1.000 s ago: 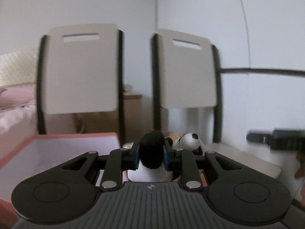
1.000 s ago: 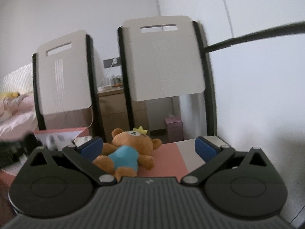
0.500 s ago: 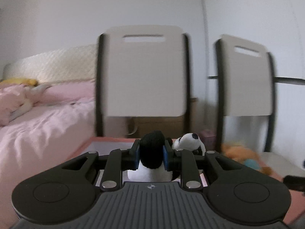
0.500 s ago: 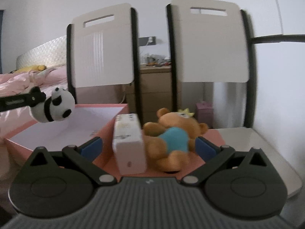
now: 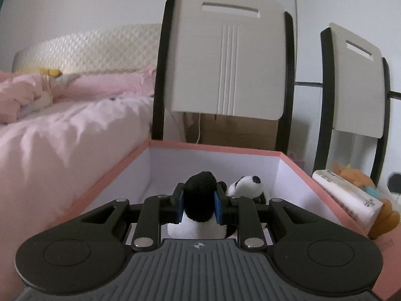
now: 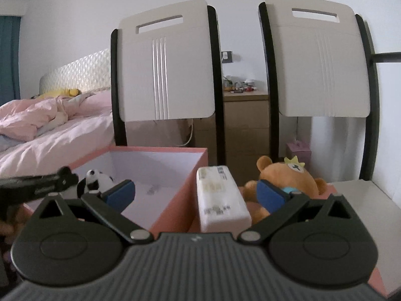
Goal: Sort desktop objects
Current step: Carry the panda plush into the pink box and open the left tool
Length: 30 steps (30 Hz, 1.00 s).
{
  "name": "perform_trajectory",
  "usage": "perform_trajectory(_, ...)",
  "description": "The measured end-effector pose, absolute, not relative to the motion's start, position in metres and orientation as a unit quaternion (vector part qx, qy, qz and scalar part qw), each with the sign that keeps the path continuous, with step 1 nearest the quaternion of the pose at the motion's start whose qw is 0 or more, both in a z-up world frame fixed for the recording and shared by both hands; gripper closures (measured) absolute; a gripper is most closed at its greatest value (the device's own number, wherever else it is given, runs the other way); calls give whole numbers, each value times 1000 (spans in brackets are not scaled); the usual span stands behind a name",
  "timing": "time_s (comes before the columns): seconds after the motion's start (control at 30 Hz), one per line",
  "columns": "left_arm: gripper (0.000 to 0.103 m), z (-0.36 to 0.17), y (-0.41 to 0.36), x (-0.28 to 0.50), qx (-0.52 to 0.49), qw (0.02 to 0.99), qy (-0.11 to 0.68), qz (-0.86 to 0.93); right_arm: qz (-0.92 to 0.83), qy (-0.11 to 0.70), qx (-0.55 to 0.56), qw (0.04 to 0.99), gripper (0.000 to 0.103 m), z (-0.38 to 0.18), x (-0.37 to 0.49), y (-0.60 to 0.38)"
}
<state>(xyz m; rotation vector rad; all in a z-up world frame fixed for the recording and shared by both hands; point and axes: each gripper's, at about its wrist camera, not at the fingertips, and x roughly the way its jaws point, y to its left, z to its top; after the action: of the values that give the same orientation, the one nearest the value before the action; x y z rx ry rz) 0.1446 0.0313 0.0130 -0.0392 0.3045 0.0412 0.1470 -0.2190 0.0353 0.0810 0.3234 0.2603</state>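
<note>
My left gripper (image 5: 198, 202) is shut on a small black-and-white panda plush (image 5: 246, 185) and holds it over the open pink box (image 5: 215, 148) with white inside. The panda (image 6: 96, 180) and the left gripper also show in the right wrist view, above the box (image 6: 175, 200). My right gripper (image 6: 195, 194) is open and empty, its jaws wide apart, facing a white packet (image 6: 220, 195) that leans on the box's right wall. An orange bear plush (image 6: 288, 178) in a blue shirt lies just right of the packet.
Two white chair backs (image 6: 165, 70) (image 6: 323, 60) stand behind the table. A bed with pink bedding (image 5: 62, 130) lies to the left. A wooden dresser (image 6: 246, 125) is at the back. The pale table edge (image 6: 363, 200) shows at the right.
My left gripper has swung left with the panda and now hangs over the pink box. My right gripper has turned left, bringing the packet and box into view.
</note>
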Motion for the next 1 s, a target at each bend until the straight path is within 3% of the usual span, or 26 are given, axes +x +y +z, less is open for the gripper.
perform_trajectory(0.47, 73, 4, 48, 148, -33, 986, 162, 26, 127, 164, 42, 977, 0, 19, 179, -217)
perform_trajectory(0.57, 56, 6, 45, 144, -19, 988, 151, 32, 123, 167, 43, 977, 0, 16, 179, -218)
perform_trajectory(0.63, 19, 9, 42, 142, -5, 989, 138, 44, 121, 167, 43, 977, 0, 14, 178, -218)
perform_trajectory(1.0, 10, 18, 35, 124, -10, 990, 136, 35, 121, 164, 55, 977, 0, 14, 159, -219)
